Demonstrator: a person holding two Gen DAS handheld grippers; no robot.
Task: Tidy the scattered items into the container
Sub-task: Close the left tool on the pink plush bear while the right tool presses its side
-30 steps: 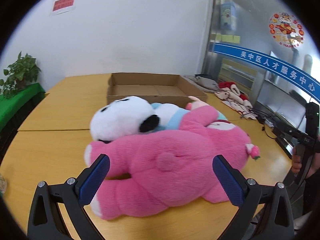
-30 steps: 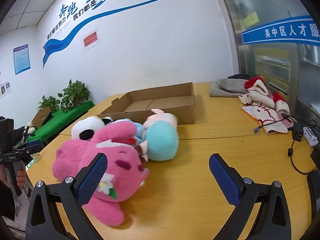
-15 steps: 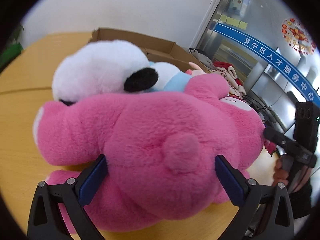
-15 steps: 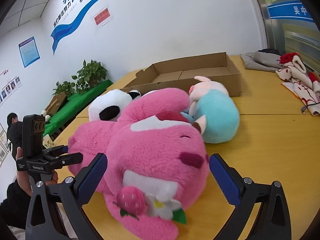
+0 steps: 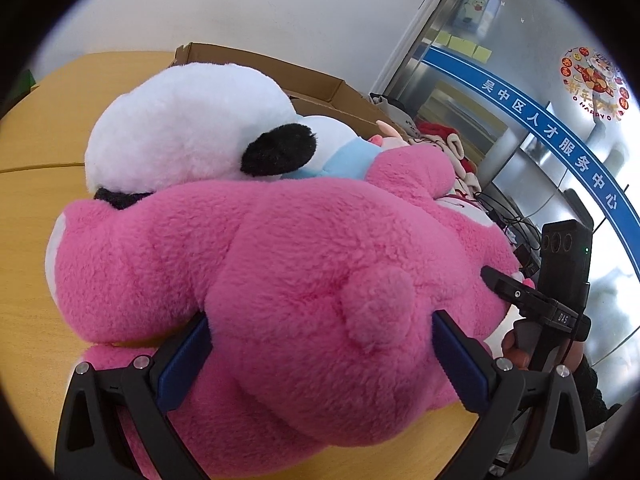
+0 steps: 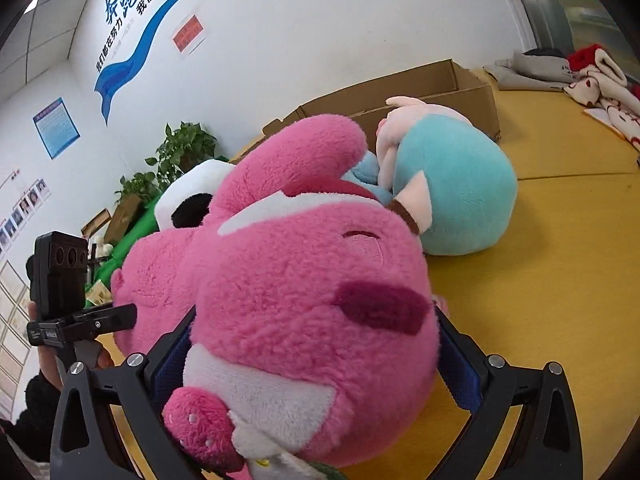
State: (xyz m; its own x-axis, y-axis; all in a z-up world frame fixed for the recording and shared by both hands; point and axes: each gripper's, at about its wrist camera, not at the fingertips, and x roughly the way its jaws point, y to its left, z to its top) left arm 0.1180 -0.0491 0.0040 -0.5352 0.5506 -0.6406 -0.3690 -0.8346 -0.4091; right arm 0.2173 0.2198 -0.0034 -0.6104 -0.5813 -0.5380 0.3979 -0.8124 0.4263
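The big pink plush bear (image 5: 304, 280) lies on the yellow desk (image 6: 560, 280) before the cardboard box (image 6: 440, 84). The left hand-held gripper (image 5: 320, 348) straddles its rump, blue pads pressing the fur; the right hand-held gripper (image 6: 316, 360) likewise brackets its head. A blue glass band (image 5: 560, 152) reads "吴中区人才服务中心"; a round sticker (image 5: 592, 88) reads "新年快乐".

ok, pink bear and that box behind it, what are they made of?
Pink bear: looks like soft plush, with a fuzzy, matte pile all over. Box: looks like plain brown corrugated cardboard, matte, with thin folded flaps.
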